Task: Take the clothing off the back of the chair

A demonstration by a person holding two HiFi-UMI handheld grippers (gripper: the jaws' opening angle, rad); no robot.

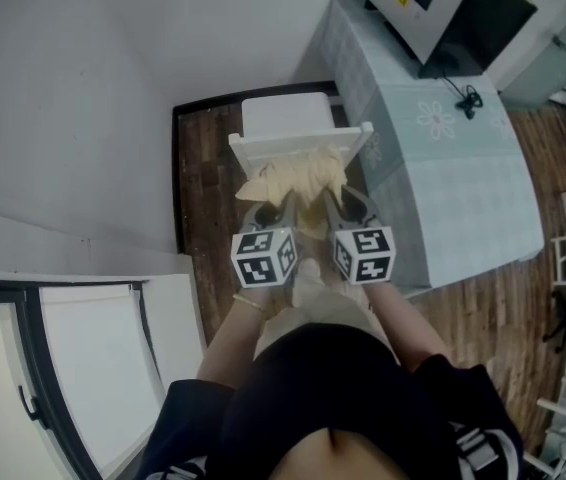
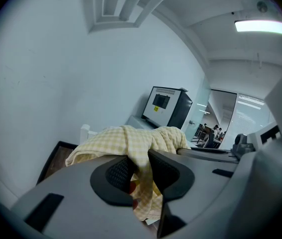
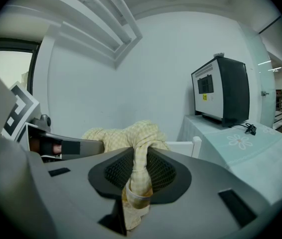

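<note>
Head view looks steeply down on a white wooden chair (image 1: 285, 118) standing on a dark wood floor (image 1: 198, 183) close to a plain white wall (image 1: 83, 88). A pale yellow checked fabric garment (image 1: 298, 178) is bunched across the top rail of the chair back (image 1: 253, 150), between the two end posts. From this view it cannot be told whether the fabric bears on the rail or is just clear of it.

The left gripper (image 1: 275, 208) and the right gripper (image 1: 335, 206) are side by side, both pointing at the garment. Each marker cube faces up, just in front of the person's knees.

Left gripper view: the jaws are clamped on a fold of the garment. The fabric passes between the two black textured pads and hangs below them in a loose tail. The rest of the garment spreads ahead of the jaws, with one chair post showing at its left edge.

Right gripper view: the jaws pinch a twisted rope of the same fabric, and a hemmed end hangs below the pads. The chair rail and one post show just behind the bunched cloth.

To the chair's right stands a table covered with a pale green cloth with a flower print (image 1: 453, 168). A black-and-white box-shaped appliance (image 1: 443, 8) rests on it, with a black cable lying beside it.
</note>
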